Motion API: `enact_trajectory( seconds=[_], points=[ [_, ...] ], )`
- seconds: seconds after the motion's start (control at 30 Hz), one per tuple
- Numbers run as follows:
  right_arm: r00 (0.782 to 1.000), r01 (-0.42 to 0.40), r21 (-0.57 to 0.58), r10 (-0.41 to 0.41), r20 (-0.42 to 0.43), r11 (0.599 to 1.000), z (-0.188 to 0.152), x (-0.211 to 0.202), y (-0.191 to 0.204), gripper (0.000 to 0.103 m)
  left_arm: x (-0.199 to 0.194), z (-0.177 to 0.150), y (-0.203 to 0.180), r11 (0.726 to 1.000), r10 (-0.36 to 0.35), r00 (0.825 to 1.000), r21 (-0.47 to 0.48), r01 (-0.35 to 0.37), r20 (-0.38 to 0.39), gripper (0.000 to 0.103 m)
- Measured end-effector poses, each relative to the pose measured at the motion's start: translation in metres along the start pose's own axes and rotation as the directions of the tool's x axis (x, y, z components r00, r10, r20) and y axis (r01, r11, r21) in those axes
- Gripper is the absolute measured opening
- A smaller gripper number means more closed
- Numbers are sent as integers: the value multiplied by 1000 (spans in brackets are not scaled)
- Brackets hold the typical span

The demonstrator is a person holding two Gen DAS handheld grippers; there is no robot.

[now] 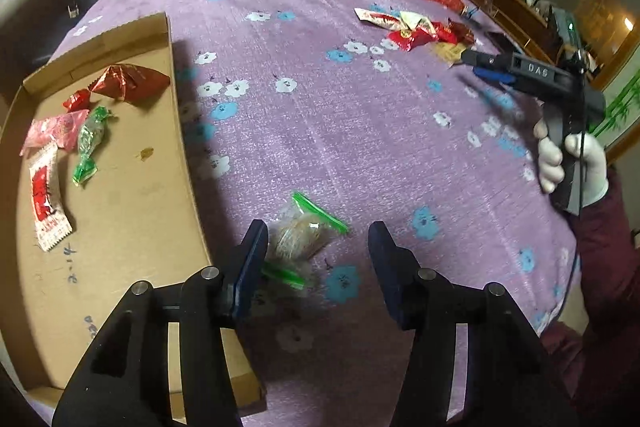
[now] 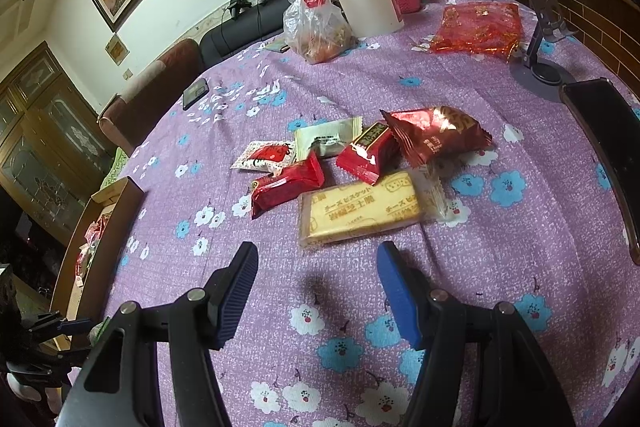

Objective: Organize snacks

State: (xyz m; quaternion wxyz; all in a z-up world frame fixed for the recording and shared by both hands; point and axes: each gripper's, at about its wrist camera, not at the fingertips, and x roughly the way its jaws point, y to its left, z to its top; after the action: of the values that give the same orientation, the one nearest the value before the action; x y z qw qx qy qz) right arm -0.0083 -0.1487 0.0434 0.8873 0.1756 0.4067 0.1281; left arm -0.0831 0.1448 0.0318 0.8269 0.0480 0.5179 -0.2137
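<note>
L gripper [image 1: 318, 241] hangs unclenched over the green-ended snack pack [image 1: 306, 233] on the purple cloth just beside the cardboard tray [image 1: 168, 39] – pack skewed toward its left finger, long axis diagonal – R gripper [image 2: 316, 271] also released, short of the biscuit pack [image 2: 360, 207].

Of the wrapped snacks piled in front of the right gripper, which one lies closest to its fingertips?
The flat yellow biscuit pack, lying just beyond the right gripper; the red packets and the rest sit farther back.
</note>
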Motion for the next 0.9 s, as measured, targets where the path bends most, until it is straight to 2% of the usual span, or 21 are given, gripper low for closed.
enact_trajectory(
  seconds=[0.17,0.2,0.23,0.33,0.4,0.53,0.63,0.7,0.77,0.8,0.87,0.9],
  points=[
    [1000,2,1,-2,0,1000,0,1,0,65,8,2,-9,994,86,996,74,-84,-16,51],
    [1000,5,1,-5,0,1000,0,1,0,65,10,2,-10,993,93,995,81,-91,-20,37],
    [1000,7,2,-7,0,1000,-1,1,0,65,14,1,-12,990,114,993,86,-111,-32,34],
    [1000,12,3,-12,0,1000,-1,2,0,65,15,-3,-20,976,181,984,122,-178,-7,32],
    [1000,14,4,-14,-1,1000,0,2,-1,65,13,-4,-22,975,181,983,125,-181,9,30],
    [1000,13,5,-13,-1,1000,0,2,-2,65,-15,5,-4,994,104,992,22,-106,67,30],
    [1000,13,5,-13,-1,1000,0,2,-2,65,-44,16,35,989,121,984,-106,-108,130,30],
    [1000,12,5,-12,-1,1000,0,2,-2,65,-54,22,67,966,194,971,-197,-165,140,31],
    [1000,12,5,-12,-1,1000,0,2,-2,65,-56,25,106,930,248,961,-308,-200,125,31],
    [1000,12,5,-12,-1,1000,0,2,-2,65,-55,24,124,903,281,954,-366,-226,105,31],
    [1000,10,5,-10,-1,1000,0,2,-2,65,-53,20,148,841,384,922,-434,-324,55,31],
    [1000,8,6,-8,-1,1000,0,2,-2,65,-52,19,153,828,400,916,-445,-340,44,31]
  ],
)
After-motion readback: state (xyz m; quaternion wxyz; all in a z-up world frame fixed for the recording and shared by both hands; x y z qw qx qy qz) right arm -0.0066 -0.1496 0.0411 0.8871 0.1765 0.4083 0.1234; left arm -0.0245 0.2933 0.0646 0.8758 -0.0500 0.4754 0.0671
